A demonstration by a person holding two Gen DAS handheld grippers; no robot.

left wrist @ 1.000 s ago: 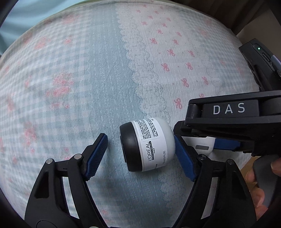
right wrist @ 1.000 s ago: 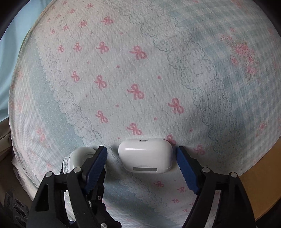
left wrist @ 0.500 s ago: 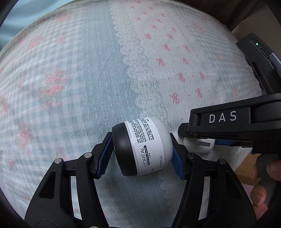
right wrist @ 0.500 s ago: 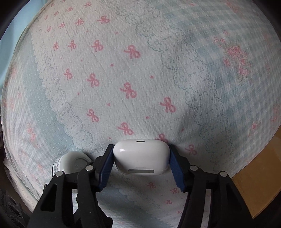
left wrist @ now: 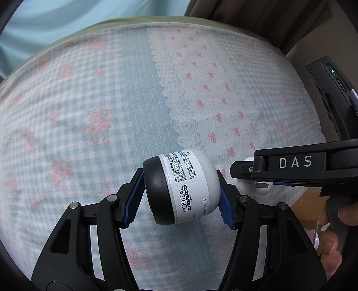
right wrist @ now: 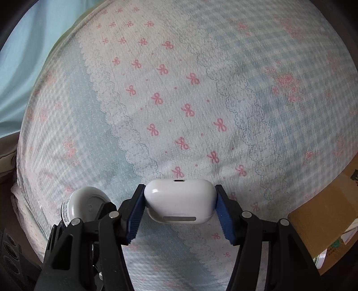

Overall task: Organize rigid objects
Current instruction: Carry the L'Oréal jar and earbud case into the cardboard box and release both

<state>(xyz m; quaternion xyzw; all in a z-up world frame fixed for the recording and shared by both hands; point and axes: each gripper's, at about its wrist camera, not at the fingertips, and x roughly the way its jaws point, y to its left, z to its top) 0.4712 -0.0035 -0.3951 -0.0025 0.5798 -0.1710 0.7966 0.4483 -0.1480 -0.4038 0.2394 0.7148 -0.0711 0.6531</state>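
My left gripper (left wrist: 181, 190) is shut on a white L'Oreal jar (left wrist: 190, 185) with a black lid, held on its side above the patterned bedspread (left wrist: 100, 107). My right gripper (right wrist: 179, 203) is shut on a white earbud case (right wrist: 179, 201), also lifted off the cloth. In the left wrist view the right gripper (left wrist: 264, 179) sits just right of the jar, with the case (left wrist: 252, 187) partly hidden behind it. In the right wrist view the jar's base (right wrist: 87, 203) shows at lower left.
The bedspread (right wrist: 190, 100) has blue checks, lace bands and pink bows. A cardboard box (right wrist: 322, 212) lies at the lower right beyond the cloth's edge. A light blue wall (left wrist: 78, 20) and curtain are behind.
Both grippers closed from open onto their objects, the left on the jar and the right on the case, then lifted them off the bedspread.
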